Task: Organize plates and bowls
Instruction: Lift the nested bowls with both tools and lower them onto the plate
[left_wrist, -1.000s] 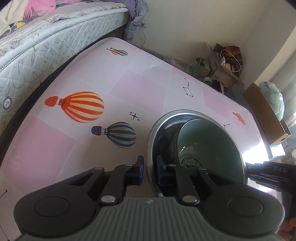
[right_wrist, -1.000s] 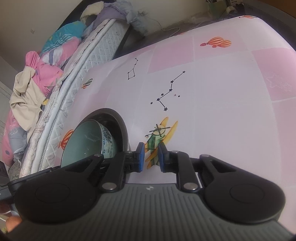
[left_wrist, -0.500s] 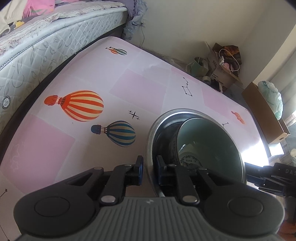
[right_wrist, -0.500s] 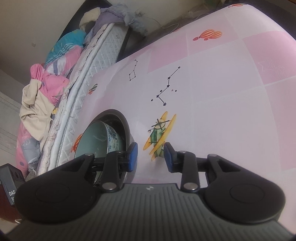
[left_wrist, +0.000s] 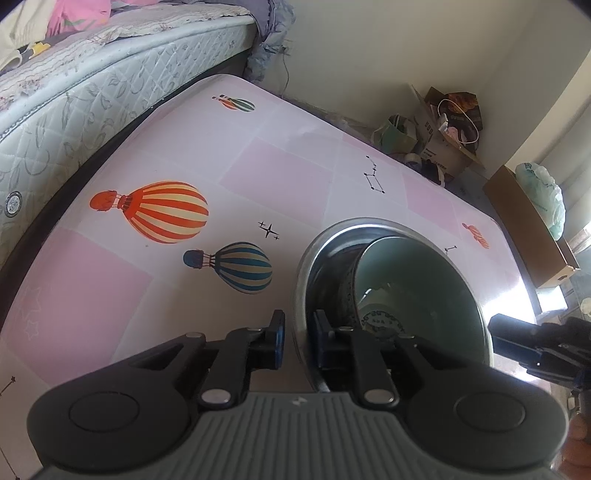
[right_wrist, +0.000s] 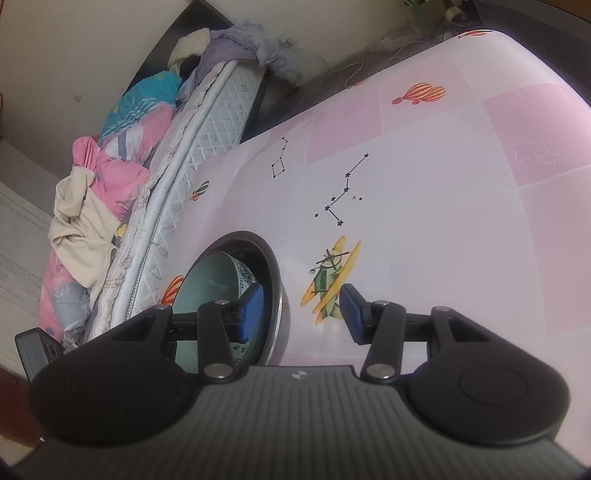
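Observation:
A steel bowl stands on the pink balloon-print table, and a green ceramic bowl with a blue patterned outside sits tilted inside it. My left gripper is shut on the steel bowl's near rim, one pad outside and one inside. In the right wrist view the steel bowl and the green bowl lie at the lower left. My right gripper is opening. Its left finger shows over the steel bowl's inside and the other over the table. The rim runs between the pads, untouched.
A mattress with heaped bedding runs along the table's far side. Boxes and bags stand on the floor by the wall, with a long carton past the table's right edge.
The right gripper's jaws have spread from nearly shut to well apart, and its left finger now overlaps the steel bowl. The left gripper and both bowls have stayed put.

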